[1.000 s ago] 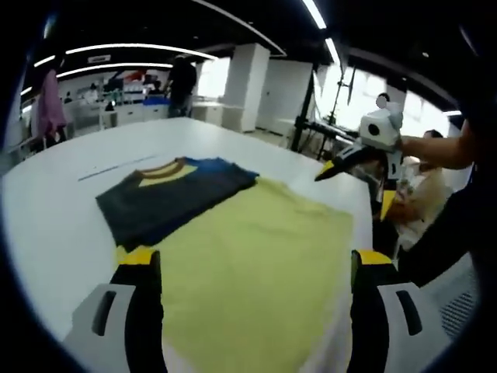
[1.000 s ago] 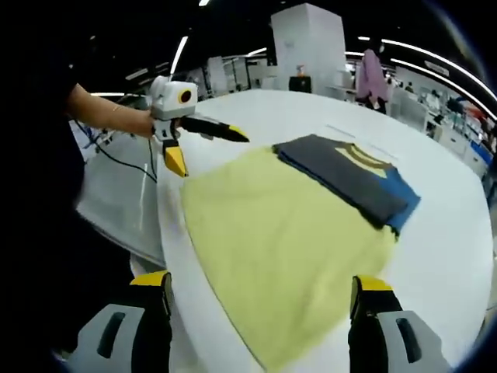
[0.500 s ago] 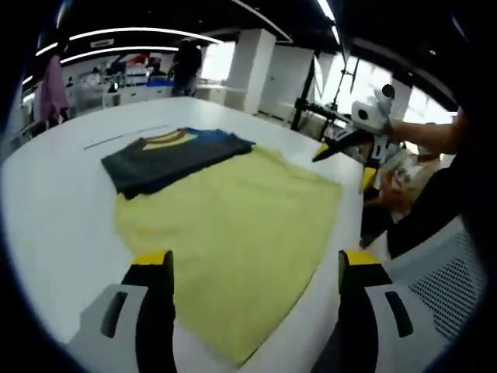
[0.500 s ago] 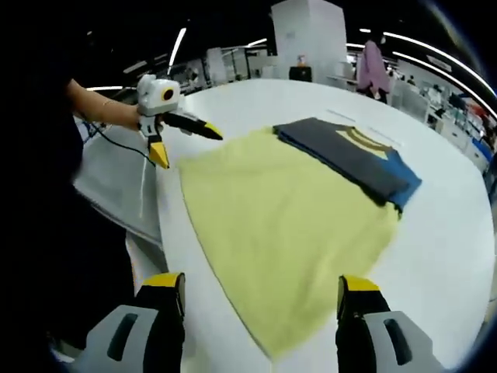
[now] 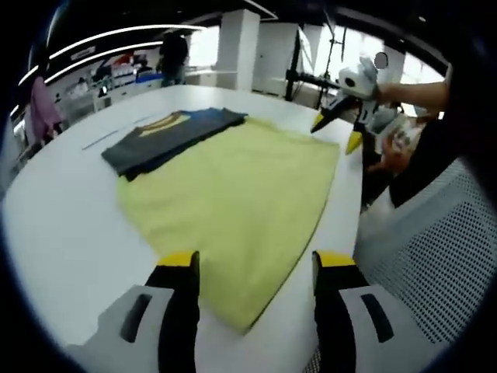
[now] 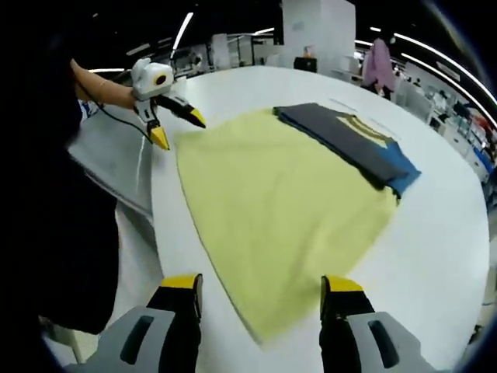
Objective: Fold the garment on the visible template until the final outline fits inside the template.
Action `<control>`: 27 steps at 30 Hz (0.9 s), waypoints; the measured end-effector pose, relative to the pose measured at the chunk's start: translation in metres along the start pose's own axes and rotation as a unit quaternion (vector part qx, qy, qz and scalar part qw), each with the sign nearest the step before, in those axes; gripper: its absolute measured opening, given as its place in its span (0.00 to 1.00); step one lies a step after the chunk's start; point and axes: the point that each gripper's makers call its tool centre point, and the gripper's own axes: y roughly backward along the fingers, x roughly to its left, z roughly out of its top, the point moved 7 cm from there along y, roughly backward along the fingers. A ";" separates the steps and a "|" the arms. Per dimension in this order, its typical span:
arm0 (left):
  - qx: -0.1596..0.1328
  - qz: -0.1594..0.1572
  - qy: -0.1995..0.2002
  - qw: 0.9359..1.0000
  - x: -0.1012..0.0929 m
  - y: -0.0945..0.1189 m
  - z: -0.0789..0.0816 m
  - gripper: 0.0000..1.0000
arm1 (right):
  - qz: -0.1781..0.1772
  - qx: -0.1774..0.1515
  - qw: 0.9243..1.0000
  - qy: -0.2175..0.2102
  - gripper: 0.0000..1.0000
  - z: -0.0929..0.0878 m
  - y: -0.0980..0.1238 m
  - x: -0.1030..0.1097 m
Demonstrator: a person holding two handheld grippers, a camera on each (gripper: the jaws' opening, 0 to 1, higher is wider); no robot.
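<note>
A dark grey garment point(image 5: 167, 137) with a blue part and a yellow collar lies folded on the white table, at the far edge of a big yellow sheet point(image 5: 233, 186). My left gripper point(image 5: 256, 264) hangs open over the sheet's near corner, holding nothing. My right gripper point(image 5: 335, 134) hovers open by the sheet's right corner, in a person's hand. In the right gripper view the garment point(image 6: 349, 144) overlaps the far right side of the sheet point(image 6: 279, 210). There my right gripper point(image 6: 262, 286) is open over the near corner, and my left gripper point(image 6: 180, 132) is open at the far left.
The white table point(image 5: 70, 233) has bare room to the left of the sheet. Its edge point(image 6: 147, 233) runs close along the sheet's side. A grey mesh surface point(image 5: 435, 256) lies beyond that edge. Benches, a hanging pink cloth point(image 6: 382, 62) and a standing person point(image 5: 172, 54) are far behind.
Both views have pulled back toward the sheet's near corners, so the garment looks farther off. Each gripper's jaws have narrowed a little but stay open. Garment and sheet lie unchanged.
</note>
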 end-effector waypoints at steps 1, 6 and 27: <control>0.003 0.001 -0.003 1.000 0.000 0.001 -0.001 0.52 | 0.000 0.000 1.000 0.001 0.54 0.000 0.000 0.000; 0.016 0.000 -0.020 1.000 -0.002 0.002 -0.006 0.46 | -0.001 0.011 1.000 0.018 0.48 -0.005 0.001 0.000; 0.061 0.006 -0.077 0.995 -0.006 0.004 -0.015 0.26 | -0.001 0.056 0.997 0.060 0.27 -0.017 -0.003 0.001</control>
